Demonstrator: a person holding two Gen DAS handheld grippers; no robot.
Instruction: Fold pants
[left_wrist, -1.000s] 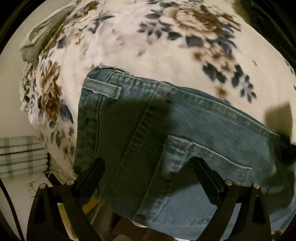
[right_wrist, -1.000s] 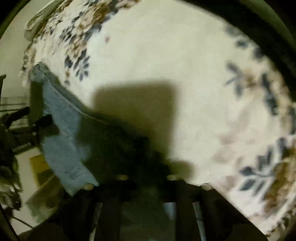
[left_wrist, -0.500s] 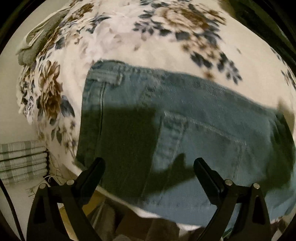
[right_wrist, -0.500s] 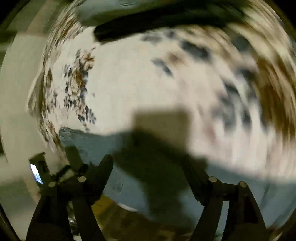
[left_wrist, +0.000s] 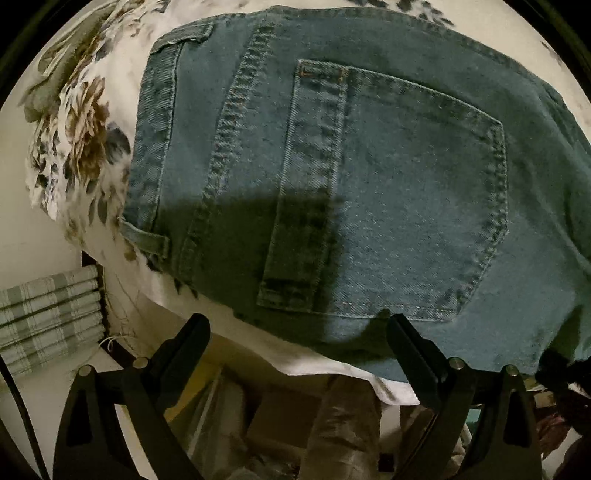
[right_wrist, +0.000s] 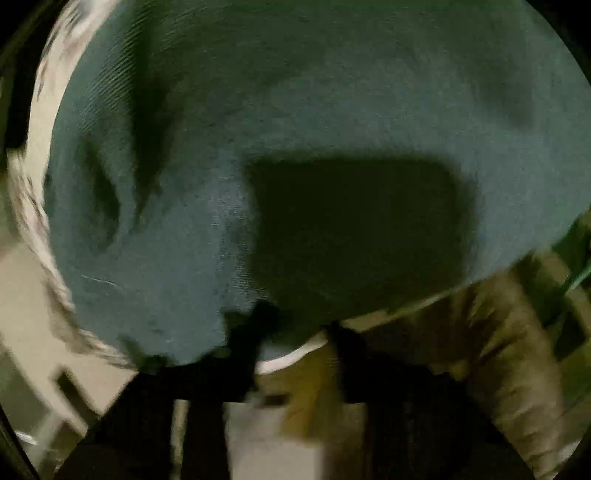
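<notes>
Blue denim pants (left_wrist: 388, 177) lie flat on a floral bedsheet (left_wrist: 77, 125), seat side up, back pocket (left_wrist: 399, 199) straight ahead of the left hand-held gripper (left_wrist: 297, 328). Waistband and a belt loop (left_wrist: 146, 240) sit ahead and to its left. The near denim edge lies close to the edge of the bed.

Left hand-held gripper: jaws spread wide, nothing between them, tips hovering just short of the near denim edge; its shadow falls across the cloth.

Right view is blurred. Denim (right_wrist: 295, 129) fills most of it, rumpled ahead-left, a dark square shadow ahead. Right hand-held gripper (right_wrist: 295, 332): fingers partly apart at the near denim edge; cannot tell if they hold any cloth.

Folded striped cloths (left_wrist: 44, 321) are stacked below-left of the left hand-held gripper.
</notes>
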